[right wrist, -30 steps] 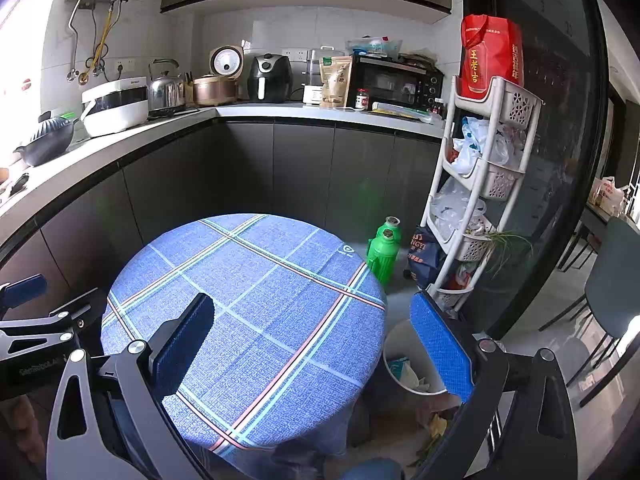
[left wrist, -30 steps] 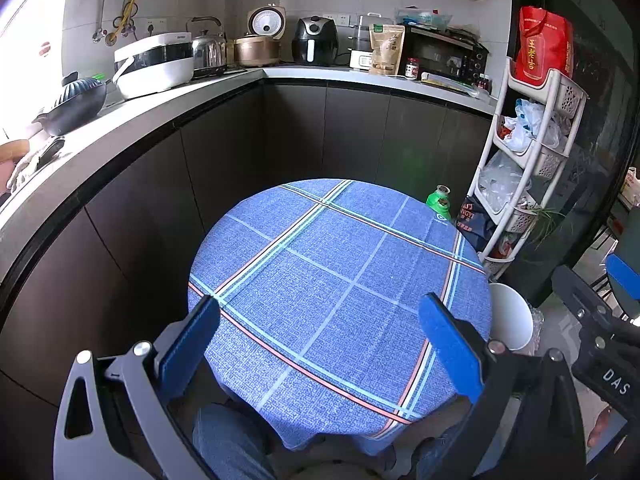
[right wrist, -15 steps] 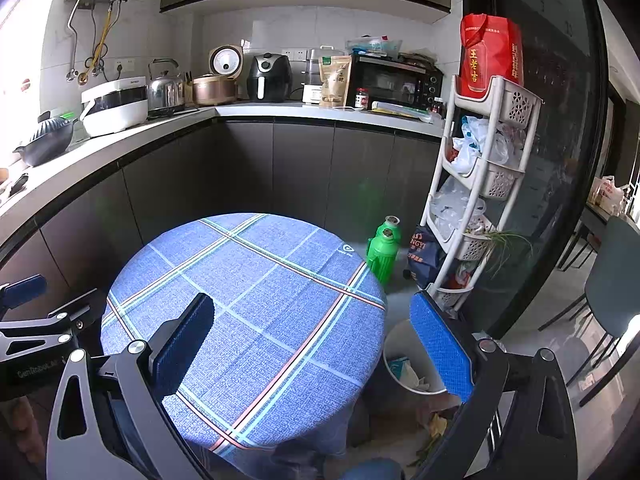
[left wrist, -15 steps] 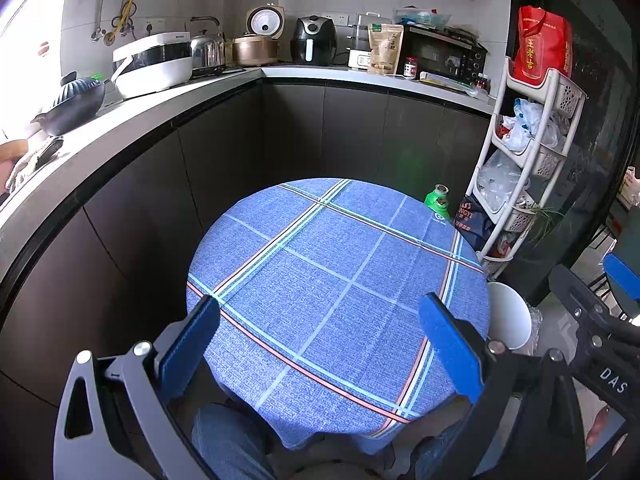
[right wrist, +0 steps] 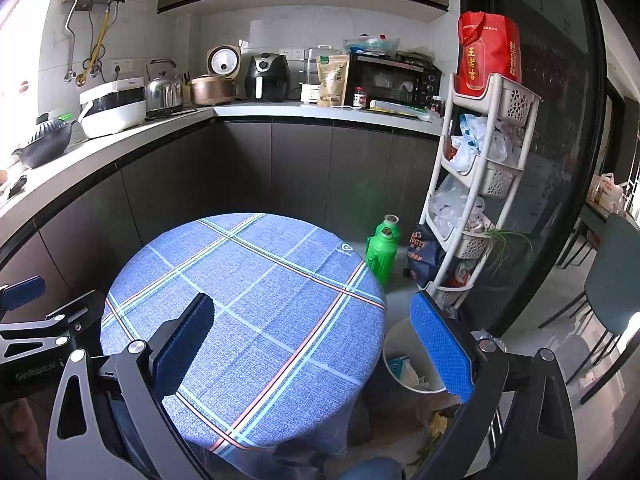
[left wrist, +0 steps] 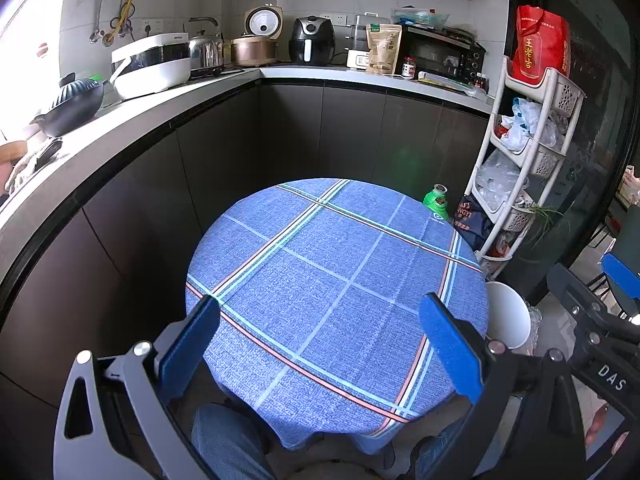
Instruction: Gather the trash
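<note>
Essentially unchanged since a second ago: left hand-held gripper [left wrist: 318, 344] and right hand-held gripper [right wrist: 320, 344] both spread wide, holding nothing, above bare desk [right wrist: 256, 280]. Trash [right wrist: 408, 372] in bin [right wrist: 394, 336] beside desk; collection seemingly complete.

Round table [left wrist: 336, 280] with blue plaid cloth: top bare, free to sweep across from the near edge. Far side and left boxed in by dark cabinets [left wrist: 224, 148] under the counter [left wrist: 160, 100]. On the right, white bin [right wrist: 404, 360] sits on the floor just beside the table edge, mouth open upward. Behind it, green jug [right wrist: 382, 252], dark bag [right wrist: 424, 256] and white shelf rack [right wrist: 476, 184] crowd the floor. Scraps on the floor [right wrist: 436, 424] near the bin.
</note>
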`<move>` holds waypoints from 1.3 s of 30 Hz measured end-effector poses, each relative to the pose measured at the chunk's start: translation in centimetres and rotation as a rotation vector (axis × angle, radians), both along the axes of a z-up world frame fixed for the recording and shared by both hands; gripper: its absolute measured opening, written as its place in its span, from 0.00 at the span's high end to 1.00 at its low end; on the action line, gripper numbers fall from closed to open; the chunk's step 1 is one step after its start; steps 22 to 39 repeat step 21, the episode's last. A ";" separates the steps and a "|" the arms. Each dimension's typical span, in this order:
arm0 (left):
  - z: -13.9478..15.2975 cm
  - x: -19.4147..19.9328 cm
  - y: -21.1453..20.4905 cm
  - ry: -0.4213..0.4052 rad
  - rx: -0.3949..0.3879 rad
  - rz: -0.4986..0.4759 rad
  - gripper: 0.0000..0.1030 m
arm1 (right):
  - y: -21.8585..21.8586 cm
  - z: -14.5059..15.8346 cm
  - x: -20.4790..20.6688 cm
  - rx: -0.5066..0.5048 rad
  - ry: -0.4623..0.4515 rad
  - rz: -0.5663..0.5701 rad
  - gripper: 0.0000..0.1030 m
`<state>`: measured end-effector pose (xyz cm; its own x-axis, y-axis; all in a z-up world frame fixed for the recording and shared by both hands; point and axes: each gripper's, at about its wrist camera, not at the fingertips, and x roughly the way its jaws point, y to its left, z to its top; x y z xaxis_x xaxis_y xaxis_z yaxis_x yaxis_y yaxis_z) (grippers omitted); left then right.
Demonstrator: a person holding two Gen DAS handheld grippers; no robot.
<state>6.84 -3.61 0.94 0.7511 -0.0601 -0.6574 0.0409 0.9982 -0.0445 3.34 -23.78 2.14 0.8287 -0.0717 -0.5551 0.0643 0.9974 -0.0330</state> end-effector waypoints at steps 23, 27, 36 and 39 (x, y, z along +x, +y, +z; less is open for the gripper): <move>-0.1 0.3 -0.3 0.005 -0.005 -0.009 0.04 | -0.2 -0.4 -0.2 0.003 0.002 -0.005 0.08; -0.1 0.3 -0.3 0.005 -0.005 -0.009 0.04 | -0.2 -0.4 -0.2 0.003 0.002 -0.005 0.08; -0.1 0.3 -0.3 0.005 -0.005 -0.009 0.04 | -0.2 -0.4 -0.2 0.003 0.002 -0.005 0.08; -0.1 0.3 -0.3 0.005 -0.005 -0.009 0.04 | -0.2 -0.4 -0.2 0.003 0.002 -0.005 0.08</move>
